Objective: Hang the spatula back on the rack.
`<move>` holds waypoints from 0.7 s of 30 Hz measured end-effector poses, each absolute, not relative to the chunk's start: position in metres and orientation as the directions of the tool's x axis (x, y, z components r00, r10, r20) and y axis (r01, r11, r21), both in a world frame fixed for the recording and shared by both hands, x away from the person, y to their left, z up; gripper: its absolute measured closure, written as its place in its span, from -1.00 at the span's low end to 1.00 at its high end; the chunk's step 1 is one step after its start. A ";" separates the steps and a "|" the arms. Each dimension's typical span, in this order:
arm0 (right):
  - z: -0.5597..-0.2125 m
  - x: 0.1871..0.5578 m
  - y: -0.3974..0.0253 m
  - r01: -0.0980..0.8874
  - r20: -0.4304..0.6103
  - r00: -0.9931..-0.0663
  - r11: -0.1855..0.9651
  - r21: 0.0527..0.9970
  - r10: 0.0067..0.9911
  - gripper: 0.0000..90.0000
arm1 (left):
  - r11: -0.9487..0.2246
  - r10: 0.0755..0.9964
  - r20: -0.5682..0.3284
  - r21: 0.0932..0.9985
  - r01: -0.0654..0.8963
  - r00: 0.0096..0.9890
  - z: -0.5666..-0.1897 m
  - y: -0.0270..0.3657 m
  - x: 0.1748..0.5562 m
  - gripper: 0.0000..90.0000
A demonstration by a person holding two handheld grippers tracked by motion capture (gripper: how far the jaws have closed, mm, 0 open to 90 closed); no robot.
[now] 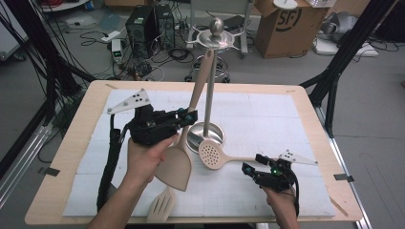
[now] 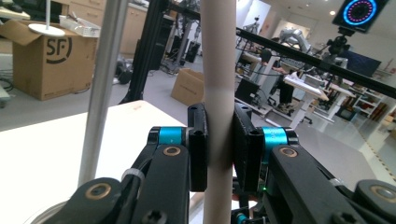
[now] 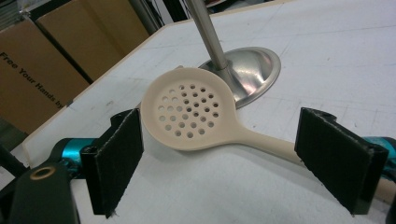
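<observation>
The left gripper point(image 1: 187, 116) is pinching the long handle of the cream plastic solid spatula point(image 1: 177, 163), which is hanging from the polished steel utensil stand point(image 1: 208, 86) – light and stiff, though the smooth handle probably slides, so gripping mid-shaft looks sound. The right gripper point(image 3: 238, 154) is holding its jaws spread over the cream perforated skimmer point(image 3: 187, 114) lying on the white mat point(image 1: 267, 114) – its thin handle seems the likeliest hold.
</observation>
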State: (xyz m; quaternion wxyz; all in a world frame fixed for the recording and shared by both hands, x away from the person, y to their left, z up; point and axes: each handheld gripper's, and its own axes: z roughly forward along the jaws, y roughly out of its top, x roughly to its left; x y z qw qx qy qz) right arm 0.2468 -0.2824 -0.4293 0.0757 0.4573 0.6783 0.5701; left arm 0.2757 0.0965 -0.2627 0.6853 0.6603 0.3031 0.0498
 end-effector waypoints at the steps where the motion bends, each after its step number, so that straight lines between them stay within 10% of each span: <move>1: -0.429 0.247 -0.282 0.535 0.419 -0.570 -0.068 0.842 0.707 -0.67 | 0.125 0.467 -0.352 0.934 0.333 0.811 -0.263 0.096 0.277 0.74; 21: -0.429 0.246 -0.284 0.535 0.423 -0.568 -0.074 0.841 0.706 -0.67 | 0.139 0.493 -0.391 0.917 0.373 0.778 -0.281 0.087 0.291 0.70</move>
